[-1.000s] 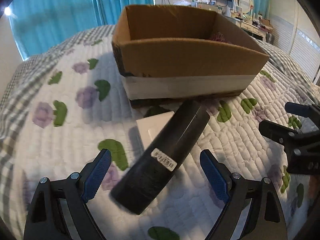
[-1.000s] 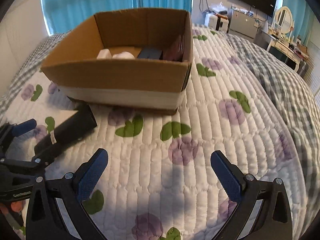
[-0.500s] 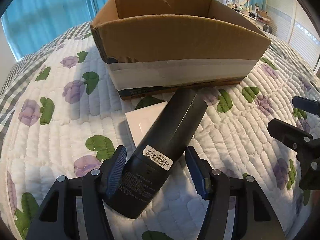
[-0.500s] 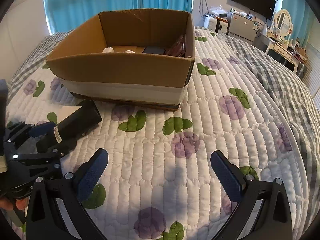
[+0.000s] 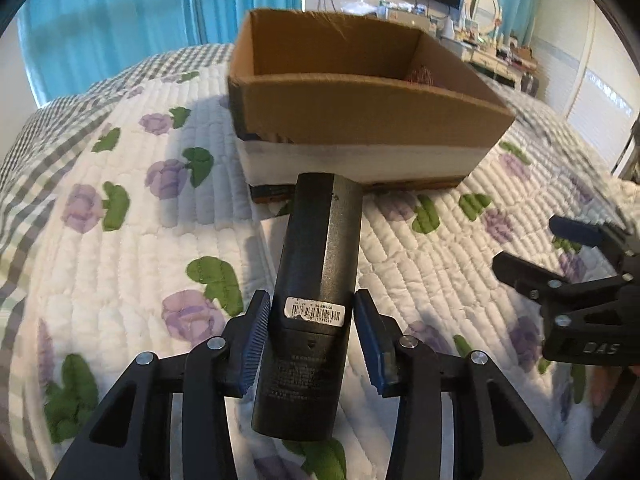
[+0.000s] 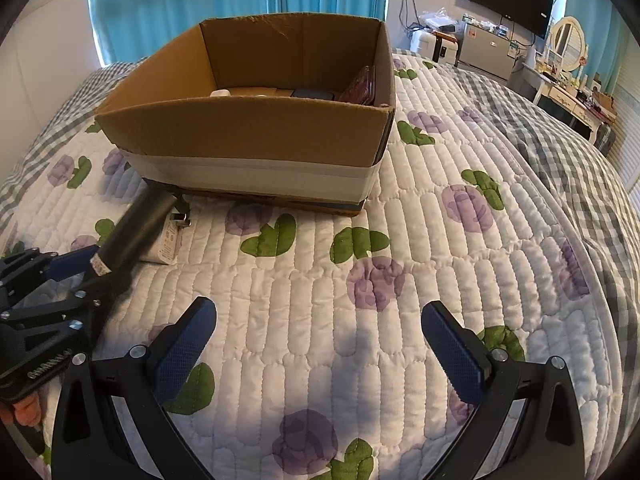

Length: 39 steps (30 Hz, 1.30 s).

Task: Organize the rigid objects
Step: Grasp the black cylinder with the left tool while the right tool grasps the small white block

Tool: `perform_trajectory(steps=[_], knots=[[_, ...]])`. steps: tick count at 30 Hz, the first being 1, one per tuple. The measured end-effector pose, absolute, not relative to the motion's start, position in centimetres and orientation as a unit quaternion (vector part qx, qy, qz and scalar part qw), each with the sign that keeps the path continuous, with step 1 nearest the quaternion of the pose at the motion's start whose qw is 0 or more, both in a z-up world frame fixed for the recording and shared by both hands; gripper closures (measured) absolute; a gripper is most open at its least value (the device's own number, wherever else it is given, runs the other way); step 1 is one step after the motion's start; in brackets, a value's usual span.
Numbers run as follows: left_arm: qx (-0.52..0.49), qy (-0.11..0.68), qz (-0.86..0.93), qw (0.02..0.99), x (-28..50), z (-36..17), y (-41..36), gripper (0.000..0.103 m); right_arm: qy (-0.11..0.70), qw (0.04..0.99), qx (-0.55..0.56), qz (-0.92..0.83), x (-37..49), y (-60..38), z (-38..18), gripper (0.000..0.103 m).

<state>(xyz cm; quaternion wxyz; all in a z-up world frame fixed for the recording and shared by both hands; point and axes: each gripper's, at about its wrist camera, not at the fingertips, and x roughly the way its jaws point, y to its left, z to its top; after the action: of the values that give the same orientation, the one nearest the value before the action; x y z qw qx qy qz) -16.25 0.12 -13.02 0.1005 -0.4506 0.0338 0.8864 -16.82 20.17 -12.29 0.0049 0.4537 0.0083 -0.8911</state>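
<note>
Left gripper (image 5: 308,336) closing on a black cylindrical device (image 5: 316,280) with a barcode sticker; both blue pads sit against its sides, far end raised toward the cardboard box (image 5: 360,120) on the floral quilt (image 5: 120,260). A small white charger (image 6: 166,244) lies on the quilt beneath the device's far end, near the box's front corner. Right gripper (image 6: 320,352) hangs over bare quilt, jaws spread wide, nothing between them.
</note>
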Motion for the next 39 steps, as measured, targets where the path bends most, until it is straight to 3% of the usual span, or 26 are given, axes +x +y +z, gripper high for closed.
perform_trajectory(steps=[14, 20, 23, 35, 39], knots=[[-0.446, -0.002, 0.895, 0.02, -17.4, -10.6, -4.5, 0.062, 0.016, 0.103, 0.447, -0.888, -19.1, 15.1, -11.6, 0.0], [-0.464, -0.051, 0.884, 0.012, -18.4, -11.4, -6.9, 0.062, 0.042, 0.137, 0.467, -0.873, -21.3, 11.0, -14.0, 0.001], [-0.468, -0.044, 0.883, 0.009, -18.5, -11.6, -6.8, 0.062, 0.041, 0.135, 0.472, -0.87, -21.8, 9.9, -15.0, 0.007], [-0.475, -0.025, 0.88, -0.005, -18.7, -12.2, -6.4, 0.062, 0.016, 0.145, 0.456, -0.878, -23.1, 7.9, -15.9, 0.016], [-0.475, -0.026, 0.88, -0.006, -18.7, -12.3, -6.5, 0.062, 0.03, 0.132, 0.453, -0.881, -23.4, 7.3, -16.3, 0.025]])
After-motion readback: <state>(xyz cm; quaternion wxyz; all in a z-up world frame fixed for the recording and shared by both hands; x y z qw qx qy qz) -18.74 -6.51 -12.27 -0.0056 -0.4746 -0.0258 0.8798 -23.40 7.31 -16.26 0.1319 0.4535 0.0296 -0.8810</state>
